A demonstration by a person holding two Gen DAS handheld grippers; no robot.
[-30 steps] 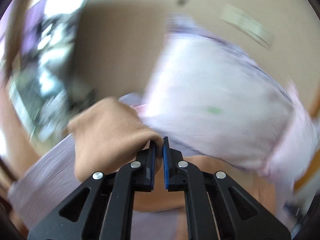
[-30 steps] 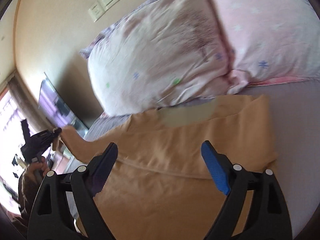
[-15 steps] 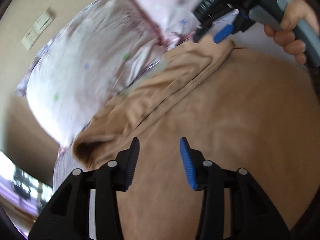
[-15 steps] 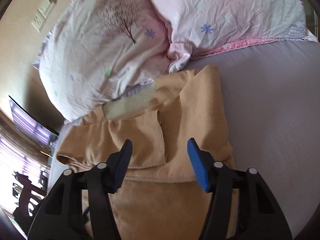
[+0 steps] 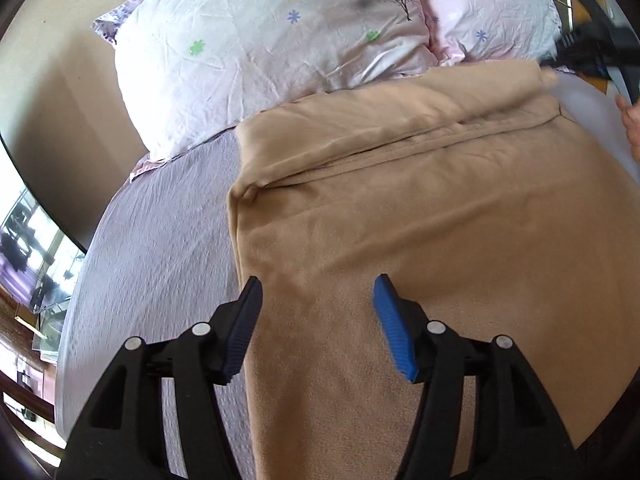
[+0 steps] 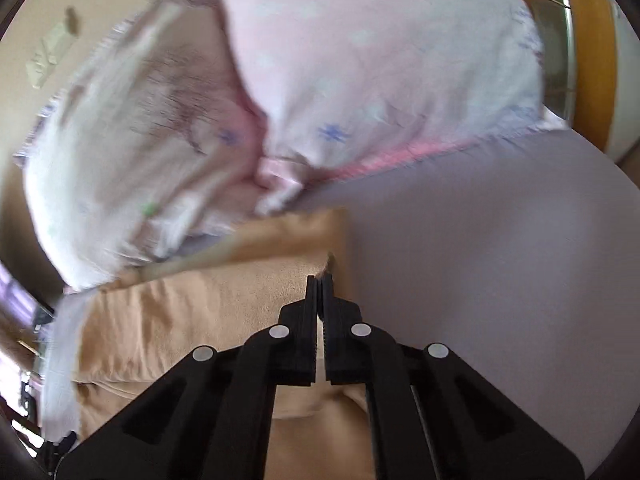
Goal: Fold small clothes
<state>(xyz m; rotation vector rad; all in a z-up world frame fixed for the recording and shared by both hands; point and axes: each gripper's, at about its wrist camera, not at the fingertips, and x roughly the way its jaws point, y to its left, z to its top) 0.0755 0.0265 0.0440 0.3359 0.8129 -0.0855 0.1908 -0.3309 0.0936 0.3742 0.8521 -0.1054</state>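
A tan garment (image 5: 420,208) lies spread on the lilac bed sheet (image 5: 160,248), with a folded band along its far edge by the pillows. My left gripper (image 5: 318,294) is open and empty, just above the garment's near left part. My right gripper (image 6: 319,280) is shut on the garment's far right corner (image 6: 332,258); the garment (image 6: 192,312) stretches away to its left. The right gripper also shows at the top right edge of the left wrist view (image 5: 592,48).
Two floral pillows (image 5: 280,40) (image 6: 360,60) lie against the wall just behind the garment. Bare sheet (image 6: 500,260) lies to the right of the garment. A wooden bed frame (image 6: 592,52) is at far right. A window and furniture are off the bed's left edge.
My left gripper let go of the garment, opened and dropped low over it. My right gripper closed on the garment's far right corner. The garment now lies flatter.
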